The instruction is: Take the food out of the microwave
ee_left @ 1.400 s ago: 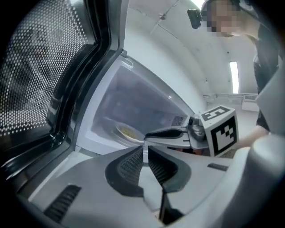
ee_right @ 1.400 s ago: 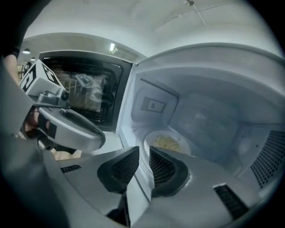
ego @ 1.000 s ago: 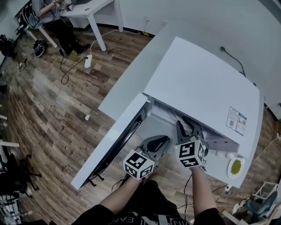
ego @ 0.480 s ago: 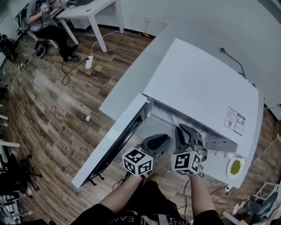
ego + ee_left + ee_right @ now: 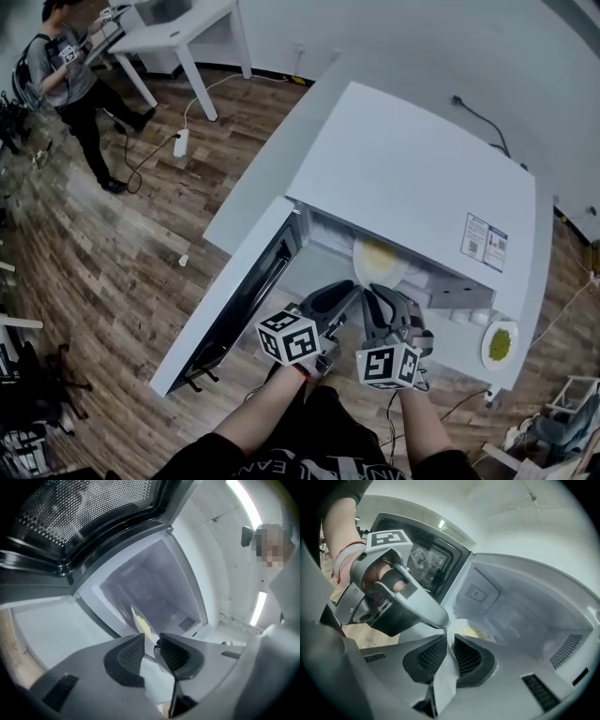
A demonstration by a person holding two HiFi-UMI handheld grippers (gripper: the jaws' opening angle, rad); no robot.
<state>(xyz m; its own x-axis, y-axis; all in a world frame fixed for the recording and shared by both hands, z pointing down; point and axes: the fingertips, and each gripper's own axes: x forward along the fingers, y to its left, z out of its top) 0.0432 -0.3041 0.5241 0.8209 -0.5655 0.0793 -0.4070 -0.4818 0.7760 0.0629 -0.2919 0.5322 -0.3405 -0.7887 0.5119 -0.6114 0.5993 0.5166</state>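
Observation:
A white plate (image 5: 380,261) of yellow food sticks halfway out of the open white microwave (image 5: 412,178). My right gripper (image 5: 378,292) is shut on the plate's near rim, and the plate (image 5: 465,629) shows just past its jaws. My left gripper (image 5: 351,294) hangs right beside it at the cavity mouth, jaws shut with nothing held. In the left gripper view the plate (image 5: 139,622) appears edge-on, just beyond the fingertips. The left gripper (image 5: 440,619) ends against the plate's left edge in the right gripper view.
The microwave door (image 5: 239,305) hangs open to the left. A small plate of green food (image 5: 500,344) sits on the counter right of the microwave. A person (image 5: 66,80) stands by a white table (image 5: 169,33) at far left; cables lie on the wood floor.
My right gripper has drawn back out of the cavity, bringing the plate into sight at the opening. The left gripper has barely moved. The person at far left has stood up.

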